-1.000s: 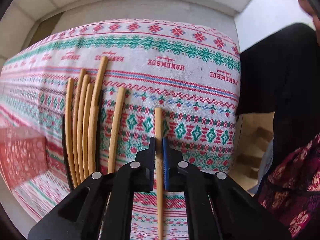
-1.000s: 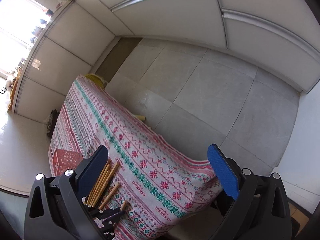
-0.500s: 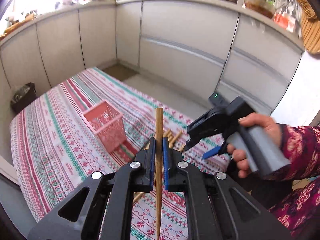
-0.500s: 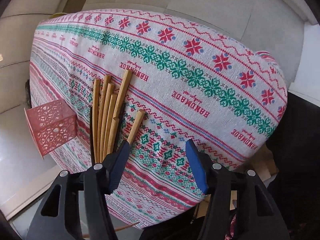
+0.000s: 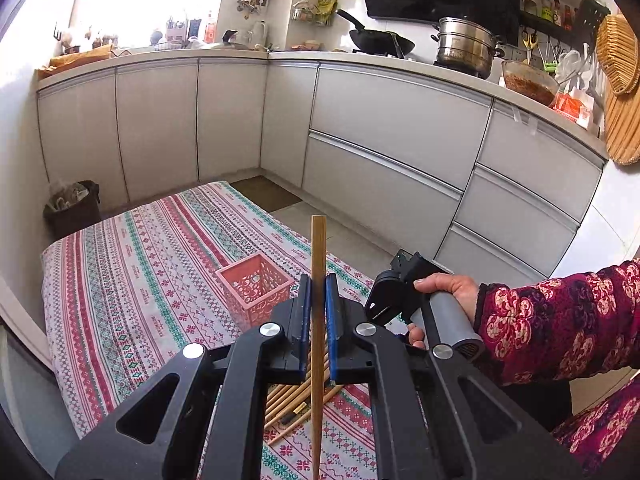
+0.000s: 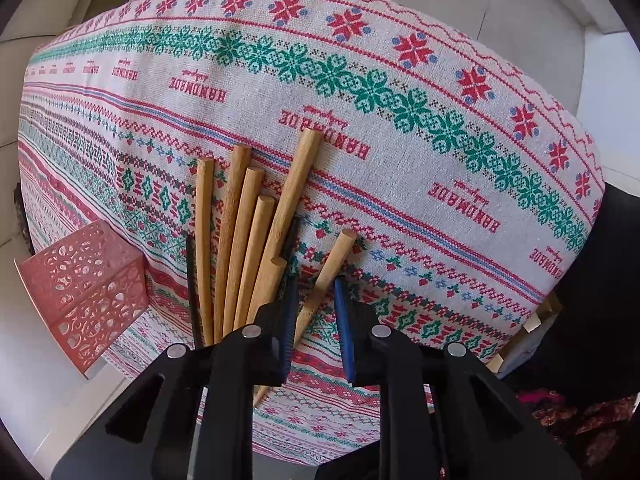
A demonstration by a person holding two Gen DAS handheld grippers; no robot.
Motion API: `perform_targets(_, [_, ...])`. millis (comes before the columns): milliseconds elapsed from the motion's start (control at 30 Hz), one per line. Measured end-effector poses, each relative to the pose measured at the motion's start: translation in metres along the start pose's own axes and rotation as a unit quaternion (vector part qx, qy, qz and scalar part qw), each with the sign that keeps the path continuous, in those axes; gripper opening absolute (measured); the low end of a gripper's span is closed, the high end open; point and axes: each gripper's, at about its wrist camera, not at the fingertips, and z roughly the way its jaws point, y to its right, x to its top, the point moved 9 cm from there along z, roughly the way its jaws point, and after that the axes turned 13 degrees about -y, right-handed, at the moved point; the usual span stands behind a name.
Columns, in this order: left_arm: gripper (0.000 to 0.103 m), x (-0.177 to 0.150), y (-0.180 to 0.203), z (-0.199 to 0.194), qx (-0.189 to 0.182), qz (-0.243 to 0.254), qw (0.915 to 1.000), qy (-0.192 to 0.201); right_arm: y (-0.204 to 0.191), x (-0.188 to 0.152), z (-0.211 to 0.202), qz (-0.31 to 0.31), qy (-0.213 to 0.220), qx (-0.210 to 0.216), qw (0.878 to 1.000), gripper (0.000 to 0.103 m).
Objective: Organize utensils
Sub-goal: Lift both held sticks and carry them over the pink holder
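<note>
My left gripper [image 5: 318, 280] is shut on a single wooden chopstick [image 5: 319, 240], held clear above the patterned tablecloth [image 5: 132, 280]. Ahead of it stands the pink openwork basket [image 5: 256, 284]. My right gripper [image 6: 316, 312] points down at the cloth, its jaws closing around a lone wooden chopstick [image 6: 332, 264]. A gap still shows at the right pad. Just left of it lies a fanned bundle of wooden chopsticks [image 6: 240, 240] with a black chopstick [image 6: 192, 280] beside them. The pink basket [image 6: 84, 292] sits at the far left.
A hand [image 5: 444, 288] in a floral sleeve holds the right gripper's handle [image 5: 448, 320] just right of my left gripper. White kitchen cabinets [image 5: 400, 152] ring the table, with a bin [image 5: 72, 208] at the left. The cloth's edge [image 6: 520, 92] drops off beyond the chopsticks.
The left gripper lifted its chopstick off the cloth and swung up to face the kitchen. The right gripper came down over the chopsticks and its jaws narrowed from wide around the lone one.
</note>
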Motion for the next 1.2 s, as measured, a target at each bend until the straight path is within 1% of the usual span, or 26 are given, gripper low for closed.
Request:
perform_targets(100, [0.006,-0.001,0.0,0.001,0.001,-0.003,1.0,0.004,-0.007,0.002,0.0,0.003,0.006,-0.02,1.0,0.021])
perform_targets(167, [0.006,0.0,0.0,-0.001,0.001,-0.008,0.9999,0.008,-0.012,0.004,-0.004,-0.003,0.01,-0.033,0.999,0.018])
perform_targets(200, [0.006,0.0,-0.001,-0.002,0.001,-0.011,0.9999,0.01,-0.017,0.003,-0.004,-0.019,0.019,-0.037,0.999,0.013])
perform_targets(233, [0.006,0.0,-0.001,-0.003,0.002,-0.013,0.9998,0.012,-0.021,0.001,-0.004,-0.037,0.026,-0.043,0.998,0.011])
perform_targets(300, [0.006,-0.001,-0.004,-0.005,0.003,-0.019,0.9997,0.013,-0.028,-0.009,0.001,-0.063,0.029,-0.04,0.997,0.008])
perform_targets(367, [0.006,-0.002,-0.007,-0.003,0.005,-0.027,0.9996,0.011,-0.021,-0.012,-0.001,-0.075,0.028,-0.028,0.996,0.008])
perform_targets(467, [0.006,-0.002,-0.01,-0.004,0.004,-0.038,0.9992,0.013,-0.014,-0.009,-0.011,-0.101,0.041,0.02,0.994,0.008])
perform_targets(567, [0.006,0.001,-0.011,-0.007,0.0,-0.049,0.9985,0.024,-0.009,-0.007,-0.024,-0.139,0.058,0.07,0.986,0.008])
perform_targets(600, [0.006,0.003,-0.011,-0.008,-0.001,-0.052,0.9982,0.029,-0.009,-0.008,-0.03,-0.156,0.071,0.076,0.982,0.008])
perform_targets(667, [0.006,0.007,-0.011,-0.01,0.0,-0.061,0.9973,0.041,-0.005,-0.013,-0.042,-0.193,0.105,0.091,0.971,0.008])
perform_targets(767, [0.006,0.017,-0.012,-0.015,0.008,-0.076,0.9952,0.062,-0.003,-0.032,-0.063,-0.246,0.15,0.109,0.951,0.008])
perform_targets(833, [0.006,0.025,-0.014,-0.019,0.015,-0.085,0.9933,0.077,-0.005,-0.048,-0.08,-0.28,0.185,0.112,0.935,0.008])
perform_targets(933, [0.006,0.039,-0.016,-0.028,0.026,-0.094,0.9902,0.1,0.006,-0.065,-0.104,-0.324,0.232,0.112,0.911,0.008])
perform_targets(1033, [0.006,0.055,-0.021,-0.034,0.036,-0.104,0.9876,0.113,0.003,-0.08,-0.138,-0.35,0.271,0.13,0.887,0.008])
perform_targets(1133, [0.006,0.073,-0.027,-0.04,0.045,-0.113,0.9843,0.127,0.0,-0.093,-0.181,-0.363,0.295,0.161,0.869,0.008])
perform_targets(1200, [0.006,0.084,-0.031,-0.043,0.056,-0.119,0.9817,0.138,-0.01,-0.103,-0.211,-0.373,0.31,0.189,0.854,0.008])
